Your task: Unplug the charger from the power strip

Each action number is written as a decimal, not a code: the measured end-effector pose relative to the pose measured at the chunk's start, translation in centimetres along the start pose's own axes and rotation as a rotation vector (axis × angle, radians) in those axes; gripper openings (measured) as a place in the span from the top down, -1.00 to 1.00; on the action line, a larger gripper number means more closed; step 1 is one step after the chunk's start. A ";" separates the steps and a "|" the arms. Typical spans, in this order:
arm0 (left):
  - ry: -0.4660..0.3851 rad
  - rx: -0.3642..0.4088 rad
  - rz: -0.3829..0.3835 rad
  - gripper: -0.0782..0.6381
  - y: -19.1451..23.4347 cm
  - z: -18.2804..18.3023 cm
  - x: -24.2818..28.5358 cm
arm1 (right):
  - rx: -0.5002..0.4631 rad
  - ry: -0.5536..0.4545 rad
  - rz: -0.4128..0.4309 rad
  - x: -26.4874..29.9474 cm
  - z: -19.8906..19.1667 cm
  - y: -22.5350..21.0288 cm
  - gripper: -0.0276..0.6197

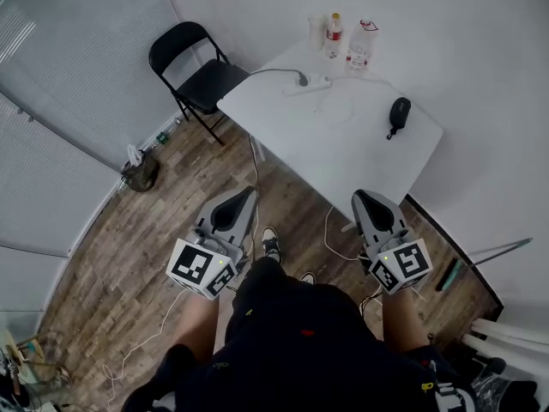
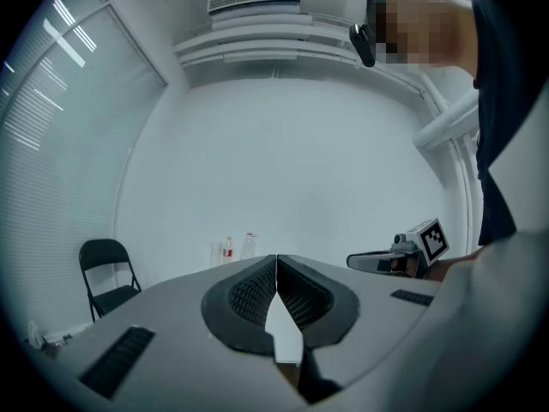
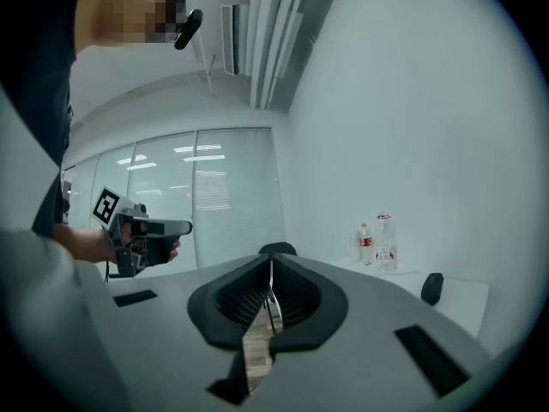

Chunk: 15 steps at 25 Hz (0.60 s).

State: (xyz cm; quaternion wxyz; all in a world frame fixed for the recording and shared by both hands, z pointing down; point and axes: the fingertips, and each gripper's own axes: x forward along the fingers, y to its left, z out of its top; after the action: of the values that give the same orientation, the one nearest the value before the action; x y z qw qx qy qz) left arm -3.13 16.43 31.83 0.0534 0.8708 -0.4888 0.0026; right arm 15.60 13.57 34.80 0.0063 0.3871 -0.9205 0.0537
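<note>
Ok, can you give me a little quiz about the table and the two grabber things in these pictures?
1. True or false: the power strip lies on the wooden floor.
2. What stands beside the white table? A) a black folding chair B) a sofa C) a bicycle
3. Fill in: the jaws of the left gripper and the right gripper are both ____.

Key:
1. False. It lies on the white table, near the plastic bottles.
2. A.
3. Shut, with nothing between them.
</note>
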 end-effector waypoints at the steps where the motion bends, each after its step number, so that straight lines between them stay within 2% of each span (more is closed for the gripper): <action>1: 0.000 -0.004 -0.010 0.72 0.3 -0.2 0.6 | 0.015 -0.003 0.001 0.4 -0.1 -0.5 0.83; 5: -0.001 -0.021 -0.044 0.72 1.7 -1.0 3.8 | 0.015 0.019 -0.024 1.8 -0.7 -3.0 0.83; 8: 0.014 -0.006 -0.074 0.72 3.5 -1.3 6.5 | 0.012 0.033 -0.061 3.8 -0.7 -5.1 0.83; 15: 0.029 -0.001 -0.092 0.72 11.8 -0.4 12.5 | -0.001 0.060 -0.077 13.1 0.4 -8.2 0.83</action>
State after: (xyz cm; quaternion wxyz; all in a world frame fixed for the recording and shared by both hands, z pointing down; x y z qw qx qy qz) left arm -6.63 -0.31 34.03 0.0610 0.8922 -0.4473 0.0125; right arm 12.23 -1.50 35.86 0.0360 0.4203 -0.9044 0.0646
